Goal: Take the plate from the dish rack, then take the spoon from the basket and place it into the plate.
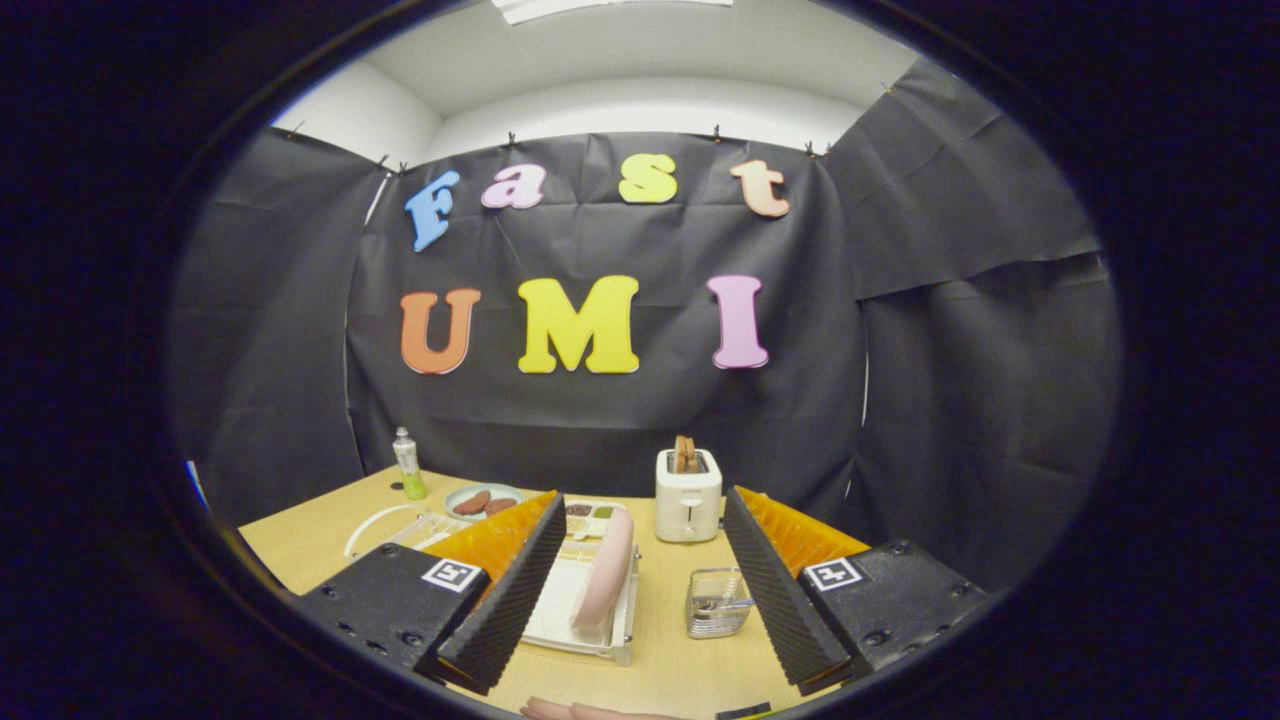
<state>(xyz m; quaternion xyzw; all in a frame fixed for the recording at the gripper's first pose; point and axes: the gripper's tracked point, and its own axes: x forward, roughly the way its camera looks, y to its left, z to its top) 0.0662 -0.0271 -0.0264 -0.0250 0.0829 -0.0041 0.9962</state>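
— Status?
— Plate is standing on edge in the dish rack, mid-table; spoon is lying in the basket.
— Gripper?
— Hovering wide open, holding nothing. Both steps are pending.

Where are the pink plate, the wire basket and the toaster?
pink plate (606, 570), gripper view, on its upright face.
wire basket (714, 612), gripper view, on its front mesh wall.
toaster (687, 508), gripper view, on its front panel.
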